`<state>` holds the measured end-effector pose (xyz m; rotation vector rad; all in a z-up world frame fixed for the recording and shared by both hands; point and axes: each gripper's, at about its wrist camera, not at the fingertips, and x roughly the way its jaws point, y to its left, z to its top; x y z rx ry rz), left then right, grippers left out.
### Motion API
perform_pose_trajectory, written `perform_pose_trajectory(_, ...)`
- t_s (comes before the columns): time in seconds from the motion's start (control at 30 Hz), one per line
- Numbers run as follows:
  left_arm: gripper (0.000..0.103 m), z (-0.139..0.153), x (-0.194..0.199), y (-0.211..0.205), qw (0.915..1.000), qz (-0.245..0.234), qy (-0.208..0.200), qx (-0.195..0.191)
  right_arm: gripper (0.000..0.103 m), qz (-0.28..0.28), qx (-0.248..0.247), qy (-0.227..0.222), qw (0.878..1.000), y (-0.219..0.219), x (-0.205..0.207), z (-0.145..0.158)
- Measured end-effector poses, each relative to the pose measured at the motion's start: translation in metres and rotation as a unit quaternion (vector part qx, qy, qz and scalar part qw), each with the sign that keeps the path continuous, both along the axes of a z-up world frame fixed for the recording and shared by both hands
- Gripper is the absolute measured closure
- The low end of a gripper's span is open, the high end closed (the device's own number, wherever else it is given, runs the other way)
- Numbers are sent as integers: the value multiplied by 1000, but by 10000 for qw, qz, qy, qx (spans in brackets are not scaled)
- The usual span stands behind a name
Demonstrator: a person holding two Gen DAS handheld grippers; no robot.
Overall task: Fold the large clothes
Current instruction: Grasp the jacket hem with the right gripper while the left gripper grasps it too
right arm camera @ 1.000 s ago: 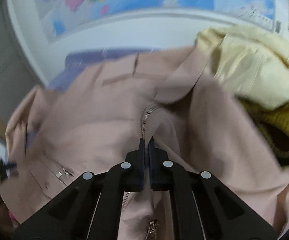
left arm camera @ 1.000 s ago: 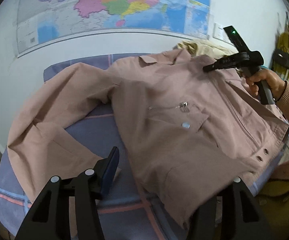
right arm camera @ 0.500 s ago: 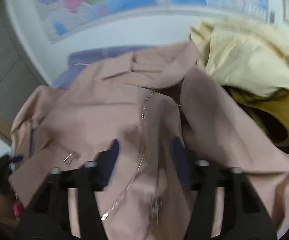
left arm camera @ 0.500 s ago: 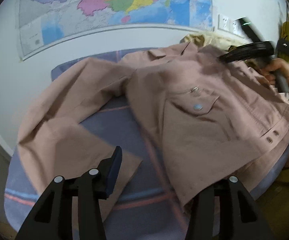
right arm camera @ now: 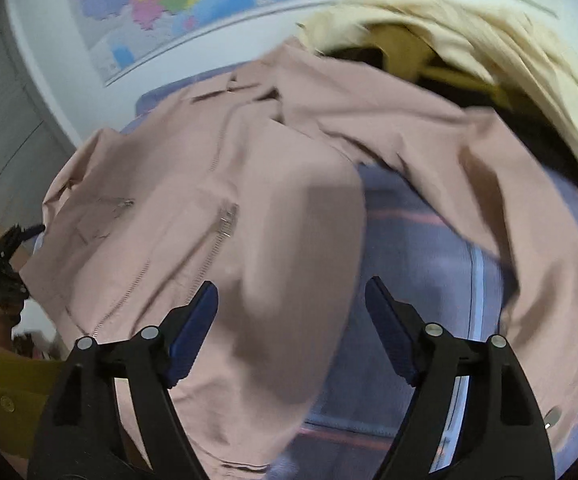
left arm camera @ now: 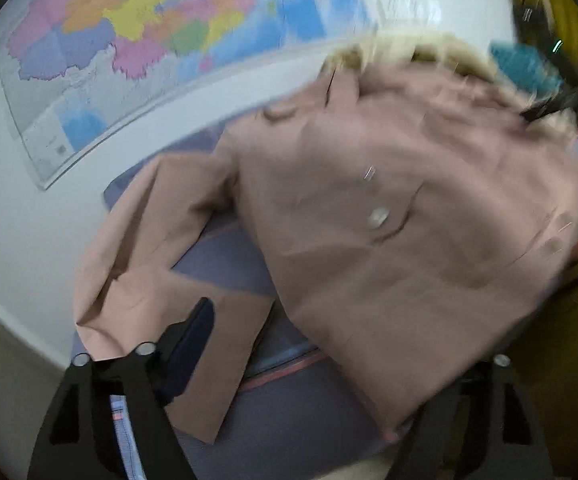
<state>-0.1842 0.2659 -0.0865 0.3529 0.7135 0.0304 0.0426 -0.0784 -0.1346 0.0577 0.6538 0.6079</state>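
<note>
Item: pink jacket (left arm camera: 389, 216), zip front, flap pocket with a pale snap, spread across the table (left arm camera: 297, 412), which carries a lilac checked cloth with salmon lines. One sleeve runs out toward the table's left edge and bends back to the near edge; the hem hangs over the near right corner. In the right wrist view the other front panel (right arm camera: 281, 264) lies folded over the zip, bare cloth showing to its right

Left gripper (left arm camera: 329, 364): jaws opening, stood wide; the left pad sits over the sleeve cuff, the right finger is behind the hem. Fabric lies between the jaws, and no pad presses it

Right gripper (right arm camera: 291, 328): jaws opening, blue pads apart, the folded panel under and between them, not pinched

Also present: cream garment (right arm camera: 509, 52) heaped at the table's far right corner, touching the jacket collar; coloured wall map (left arm camera: 137, 32) behind the table. Both views blurred
</note>
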Motion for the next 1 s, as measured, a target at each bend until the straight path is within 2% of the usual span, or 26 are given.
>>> perform_pose_trajectory(0.07, 30, -3, 5, 6, 9996, 97, 37, -271, 29, 33, 75, 109, 9999, 1, 5, -8)
perform_pose_trajectory(0.1, 30, -2, 3, 11, 9989, 80, -7, -458, 43, 12, 27, 105, 9999, 3, 6, -10)
perform_pose_trajectory(0.13, 30, 2, -3, 18, 9966, -45, -111, -818, 52, -1, -28, 102, 9999, 6, 8, -11)
perform_pose_trajectory(0.2, 30, 7, -19, 27, 9912, -247, -247, -1278, 82, 8, -33, 112, 9999, 9, 12, -14)
perform_pose_trajectory(0.23, 29, 8, -28, 27, 9900, -295, -302, -1344, 88, -15, 5, 87, 10000, 8, 13, -14)
perform_pose_trajectory(0.27, 29, 6, -36, 28, 9912, -293, -299, -1254, 96, -21, 78, 74, 9999, 6, 14, -14)
perform_pose_trajectory(0.33, 29, 1, -45, 32, 9932, -144, -113, -1149, 97, -155, 204, 47, 9997, -1, 15, -11)
perform_pose_trajectory(0.4, 29, 4, -53, 31, 9918, -204, -171, -1246, 98, -153, 349, 57, 9993, -9, 13, -10)
perform_pose_trajectory(0.43, 29, 9, -58, 32, 9900, -268, -314, -1351, 98, -131, 345, 92, 9993, -10, 12, -11)
perform_pose_trajectory(0.47, 29, 15, -62, 32, 9871, -355, -480, -1486, 93, -63, 318, 200, 9993, -10, 14, -13)
perform_pose_trajectory(0.5, 29, 22, -63, 32, 9842, -416, -675, -1581, 83, -35, 296, 300, 9991, -12, 13, -15)
perform_pose_trajectory(0.57, 29, 32, -55, 25, 9837, -476, -822, -1526, 71, -163, 413, 116, 9989, -22, 7, -6)
perform_pose_trajectory(0.6, 29, 37, -48, 18, 9855, -501, -860, -1371, 60, -211, 497, 17, 9985, -28, 4, 0)
perform_pose_trajectory(0.63, 29, 43, -37, 7, 9877, -567, -871, -1165, 55, -324, 592, -144, 9976, -37, -1, 8)
perform_pose_trajectory(0.7, 29, 51, -19, -7, 9880, -767, -872, -1022, 26, -756, 618, -543, 9937, -58, -9, 25)
perform_pose_trajectory(0.77, 29, 63, -6, -17, 9818, -1122, -1018, -1144, 20, -1317, 385, -814, 9872, -79, -9, 35)
perform_pose_trajectory(0.8, 29, 71, -3, -19, 9770, -1292, -1160, -1240, 20, -1535, 229, -830, 9844, -87, -5, 35)
perform_pose_trajectory(0.83, 29, 80, -4, -19, 9705, -1442, -1352, -1378, 20, -1777, 43, -738, 9813, -96, 4, 33)
perform_pose_trajectory(0.93, 25, 102, -10, -7, 9551, -1490, -1831, -1789, 21, -2028, -18, -509, 9779, -116, 25, 22)
perform_pose_trajectory(0.97, 23, 106, -11, -3, 9540, -1404, -1922, -1823, 21, -2137, -117, -415, 9759, -122, 34, 16)
perform_pose_trajectory(1.0, 23, 109, -10, -1, 9570, -1227, -1949, -1765, 20, -2169, -202, -332, 9754, -123, 41, 11)
